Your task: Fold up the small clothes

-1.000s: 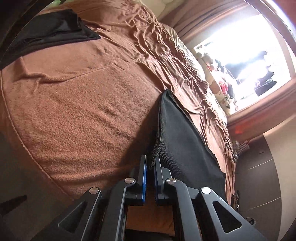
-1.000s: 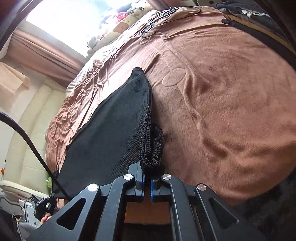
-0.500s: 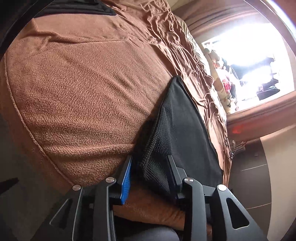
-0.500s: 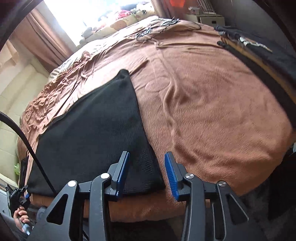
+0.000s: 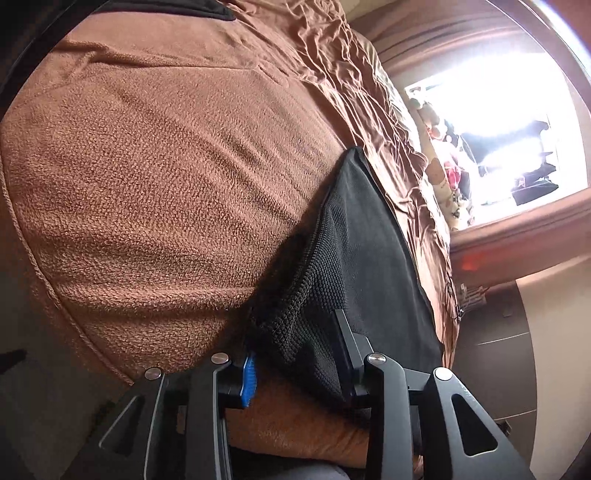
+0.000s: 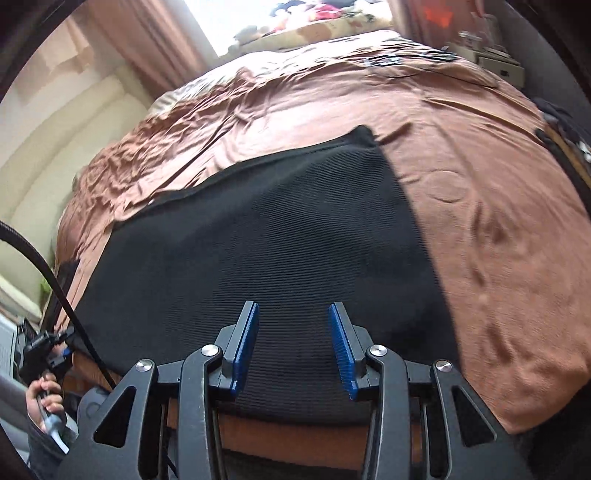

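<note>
A black knit garment [image 5: 369, 258] [image 6: 258, 229] lies flat on the brown blanket [image 5: 166, 166] [image 6: 498, 221] of a bed. My left gripper [image 5: 295, 336] is open at the garment's near left corner. That corner lies loose between the jaws, and the blue pad [image 5: 249, 373] stands clear of it. My right gripper [image 6: 292, 306] is open above the middle of the garment's near edge, both blue pads [image 6: 341, 350] bare and nothing held. The garment's near hem is hidden behind the fingers.
Dark clothes lie at the bed's edges [image 5: 207, 9] [image 6: 565, 125]. Cables [image 6: 406, 61] rest at the bed's far end, with soft toys [image 5: 443, 173] by the bright window. A padded headboard [image 6: 55, 147] bounds the left side. A hand [image 6: 44, 395] holds the other gripper at lower left.
Both grippers went from shut on the garment's near corners to open, dropping them onto the blanket. The right gripper then slid left, from the right corner to over the garment's middle.
</note>
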The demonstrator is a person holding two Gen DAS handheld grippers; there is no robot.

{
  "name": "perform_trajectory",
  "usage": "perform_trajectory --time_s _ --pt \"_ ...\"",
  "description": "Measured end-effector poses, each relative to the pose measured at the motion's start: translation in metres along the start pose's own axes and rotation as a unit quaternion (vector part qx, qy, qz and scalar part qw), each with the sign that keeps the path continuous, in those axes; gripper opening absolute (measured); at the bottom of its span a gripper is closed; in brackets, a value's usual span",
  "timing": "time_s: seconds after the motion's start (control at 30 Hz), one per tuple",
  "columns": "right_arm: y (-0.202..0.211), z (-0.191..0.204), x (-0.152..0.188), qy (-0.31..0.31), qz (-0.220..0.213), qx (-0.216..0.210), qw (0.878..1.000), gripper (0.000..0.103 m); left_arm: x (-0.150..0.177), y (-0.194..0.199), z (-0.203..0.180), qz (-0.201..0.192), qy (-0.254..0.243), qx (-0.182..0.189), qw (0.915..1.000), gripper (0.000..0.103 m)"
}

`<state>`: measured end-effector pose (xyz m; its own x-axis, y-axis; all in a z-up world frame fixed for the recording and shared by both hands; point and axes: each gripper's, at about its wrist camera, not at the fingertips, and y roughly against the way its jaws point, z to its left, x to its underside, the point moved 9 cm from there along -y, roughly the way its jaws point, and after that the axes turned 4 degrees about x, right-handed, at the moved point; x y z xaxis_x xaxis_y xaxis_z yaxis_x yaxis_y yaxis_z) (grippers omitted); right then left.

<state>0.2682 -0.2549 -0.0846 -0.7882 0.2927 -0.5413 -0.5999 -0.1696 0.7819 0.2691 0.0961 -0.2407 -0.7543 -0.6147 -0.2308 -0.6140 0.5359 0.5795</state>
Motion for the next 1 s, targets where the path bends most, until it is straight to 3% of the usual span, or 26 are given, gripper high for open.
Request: perform_trajectory --time_s 0.6,1.0 --pt "-0.109 0.112 -0.035 0.123 0.069 -0.042 0.989 0.03 -0.007 -0.006 0.0 -0.009 0.015 0.012 0.9998 0.035" --pt "-0.176 0.148 -0.055 0.156 0.086 -0.007 0.984 0.03 -0.008 -0.005 0.001 -0.008 0.018 0.01 0.9998 0.035"
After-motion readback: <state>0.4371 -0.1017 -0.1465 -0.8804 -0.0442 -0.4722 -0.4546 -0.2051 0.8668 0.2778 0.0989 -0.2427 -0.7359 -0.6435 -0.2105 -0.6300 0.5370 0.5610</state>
